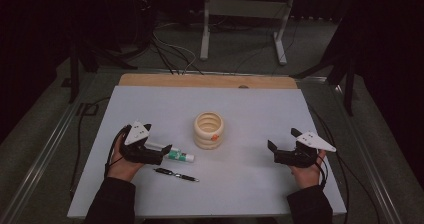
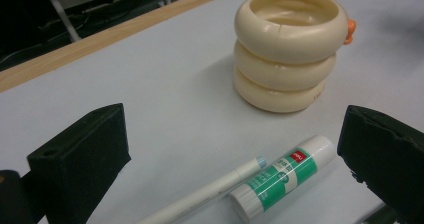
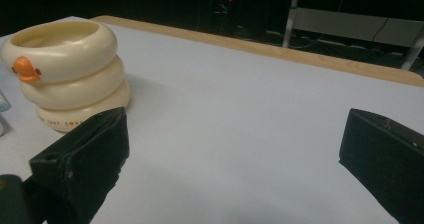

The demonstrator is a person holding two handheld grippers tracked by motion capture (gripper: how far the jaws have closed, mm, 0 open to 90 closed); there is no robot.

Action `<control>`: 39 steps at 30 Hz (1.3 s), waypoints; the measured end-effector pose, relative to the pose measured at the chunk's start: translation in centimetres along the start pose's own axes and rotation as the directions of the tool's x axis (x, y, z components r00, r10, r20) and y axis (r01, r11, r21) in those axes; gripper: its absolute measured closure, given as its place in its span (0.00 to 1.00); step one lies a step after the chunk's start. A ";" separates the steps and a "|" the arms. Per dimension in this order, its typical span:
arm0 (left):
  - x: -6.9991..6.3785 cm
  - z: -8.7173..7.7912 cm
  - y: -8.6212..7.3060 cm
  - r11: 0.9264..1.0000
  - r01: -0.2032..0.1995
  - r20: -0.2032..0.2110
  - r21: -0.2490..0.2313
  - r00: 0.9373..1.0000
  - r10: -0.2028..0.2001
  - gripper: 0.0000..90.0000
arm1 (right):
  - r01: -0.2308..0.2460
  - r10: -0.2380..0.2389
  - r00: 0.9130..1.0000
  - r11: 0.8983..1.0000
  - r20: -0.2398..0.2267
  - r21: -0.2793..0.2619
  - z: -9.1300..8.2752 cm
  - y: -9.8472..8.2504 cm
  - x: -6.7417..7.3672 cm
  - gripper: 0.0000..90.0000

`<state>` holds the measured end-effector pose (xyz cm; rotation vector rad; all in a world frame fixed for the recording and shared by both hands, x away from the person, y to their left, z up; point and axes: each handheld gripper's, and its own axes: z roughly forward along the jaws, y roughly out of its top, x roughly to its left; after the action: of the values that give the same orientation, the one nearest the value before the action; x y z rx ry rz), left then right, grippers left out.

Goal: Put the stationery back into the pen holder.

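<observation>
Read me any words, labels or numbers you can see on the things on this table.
"SWAN", partly legible, embossed on the bottom ring of the cream holder; the word before it is too blurred.
Glue stick: small red logo and white print on the green label, too small to read.
White pen: no readable text.

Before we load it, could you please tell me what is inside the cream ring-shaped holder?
The cream holder shows only bare inner wall through its open top; its bottom is hidden by the rim.
</observation>
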<state>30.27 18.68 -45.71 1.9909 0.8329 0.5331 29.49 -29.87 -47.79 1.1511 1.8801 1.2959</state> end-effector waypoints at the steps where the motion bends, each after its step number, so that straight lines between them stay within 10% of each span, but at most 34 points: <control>1: -0.1 0.1 0.1 1.000 -0.003 0.011 0.005 1.000 0.003 0.01 | -0.003 0.003 1.000 1.000 0.000 -0.001 0.0 0.0 0.0 0.00; 12: -1.7 1.1 0.4 0.979 -0.158 0.101 0.128 0.984 0.146 0.01 | 0.012 -0.012 1.000 1.000 0.013 -0.007 -0.2 0.2 -0.1 0.00; 29: -3.5 2.1 0.0 0.934 -0.259 0.268 0.246 0.944 0.192 0.10 | 0.000 0.000 1.000 1.000 0.028 -0.017 -0.7 0.3 -0.4 0.00; 33: -4.1 2.4 -0.1 0.917 -0.292 0.313 0.272 0.928 0.203 0.17 | -0.004 0.004 1.000 1.000 0.031 -0.013 -0.6 0.2 -0.4 0.00; 34: -4.6 2.7 -0.2 0.901 -0.323 0.345 0.290 0.913 0.217 0.17 | -0.004 0.004 1.000 1.000 0.031 -0.012 -0.6 0.2 -0.4 0.00; 39: -5.7 3.4 -0.5 0.875 -0.378 0.420 0.304 0.877 0.233 0.31 | -0.010 0.010 0.999 1.000 0.033 -0.010 -0.5 0.2 -0.4 0.00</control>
<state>28.40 12.73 -48.17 2.5061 0.3925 0.1581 29.29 -30.42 -47.41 1.1711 1.8451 1.2824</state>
